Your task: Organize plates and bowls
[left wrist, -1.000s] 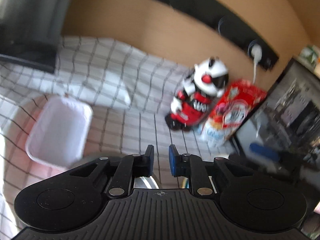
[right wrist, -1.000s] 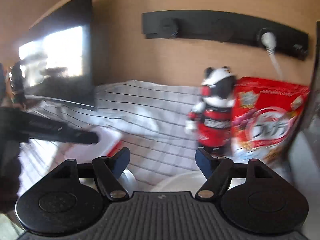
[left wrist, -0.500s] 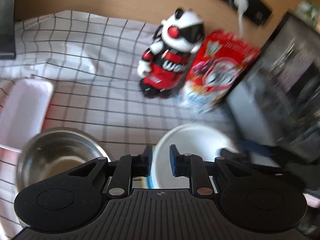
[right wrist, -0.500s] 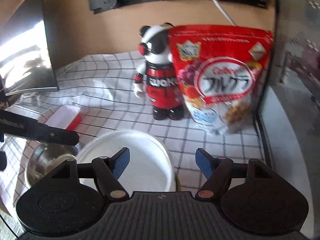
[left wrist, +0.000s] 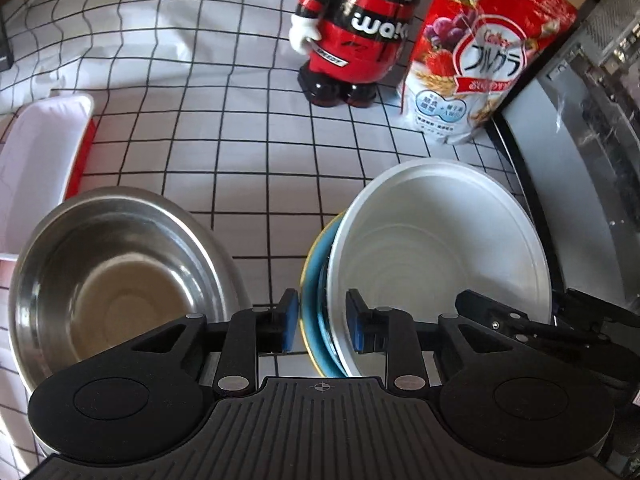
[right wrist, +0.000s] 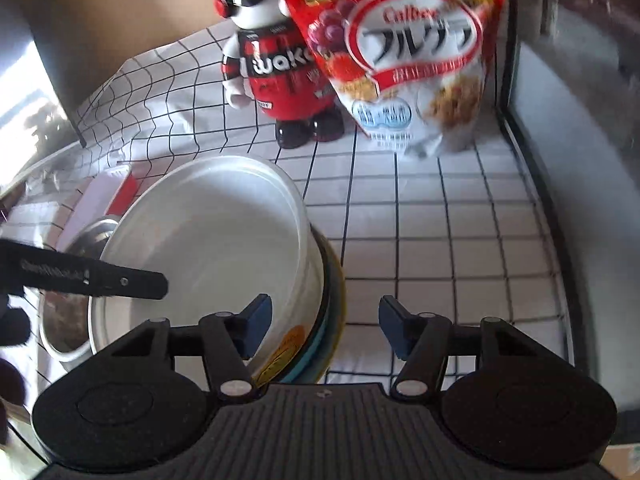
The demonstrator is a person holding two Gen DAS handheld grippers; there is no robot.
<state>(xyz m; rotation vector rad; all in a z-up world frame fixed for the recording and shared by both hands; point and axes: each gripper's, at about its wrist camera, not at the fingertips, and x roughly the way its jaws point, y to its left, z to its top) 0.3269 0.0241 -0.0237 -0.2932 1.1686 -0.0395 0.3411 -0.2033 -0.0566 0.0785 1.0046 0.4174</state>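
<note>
While both hand-held grippers, left (left wrist: 322, 326) and right (right wrist: 325, 330), straddle the stack's (left wrist: 436, 256) rims ungripped, we leave the steel bowl (left wrist: 112, 276) unstacked.

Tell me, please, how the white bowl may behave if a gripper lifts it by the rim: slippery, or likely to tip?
The white bowl looks smooth and glossy, so the pads may slip. It is wide and sits nested on a blue plate, so one rim grip would probably tilt it. It looks rigid, perhaps breakable.
</note>
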